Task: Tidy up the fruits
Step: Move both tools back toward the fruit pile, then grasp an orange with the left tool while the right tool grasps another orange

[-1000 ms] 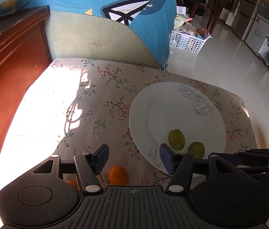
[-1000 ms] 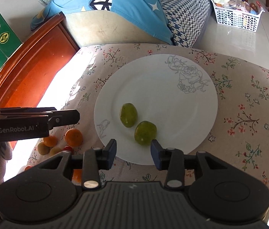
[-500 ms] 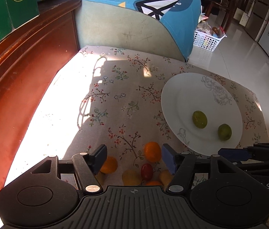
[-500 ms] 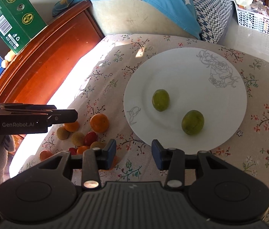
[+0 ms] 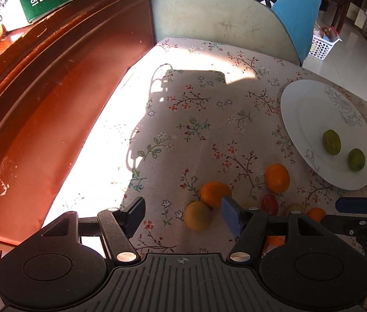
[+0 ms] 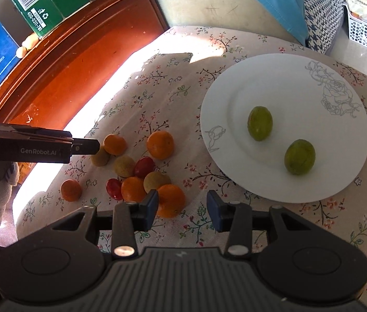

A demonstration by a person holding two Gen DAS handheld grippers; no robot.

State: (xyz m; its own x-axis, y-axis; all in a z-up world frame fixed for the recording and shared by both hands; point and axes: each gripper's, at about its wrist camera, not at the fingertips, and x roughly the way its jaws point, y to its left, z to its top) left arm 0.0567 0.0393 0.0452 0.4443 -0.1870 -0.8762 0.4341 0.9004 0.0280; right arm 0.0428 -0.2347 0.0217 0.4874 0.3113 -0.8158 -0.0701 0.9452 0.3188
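A white plate (image 6: 339,140) (image 5: 305,114) on the floral cloth holds two green fruits (image 6: 260,123) (image 6: 299,156), also in the left wrist view (image 5: 331,142) (image 5: 356,159). Left of the plate lies a loose pile of several fruits: oranges (image 6: 160,144) (image 5: 277,177), red ones (image 6: 144,167), tan ones (image 6: 124,166) (image 5: 198,215). My left gripper (image 5: 182,214) is open and empty, with the tan fruit and an orange (image 5: 214,193) near its right finger. My right gripper (image 6: 181,208) is open and empty, with an orange (image 6: 171,200) at its left finger.
A red-brown wooden cabinet (image 5: 53,109) borders the cloth on the left, with green and blue boxes (image 6: 40,2) on top. A blue cushion and pale sofa arm (image 5: 222,18) stand behind. A white basket (image 6: 365,31) sits on the floor at the right.
Both grippers have pulled back and swung left, away from the plate toward the fruit pile. More of the pile shows now. Both stay open and empty.
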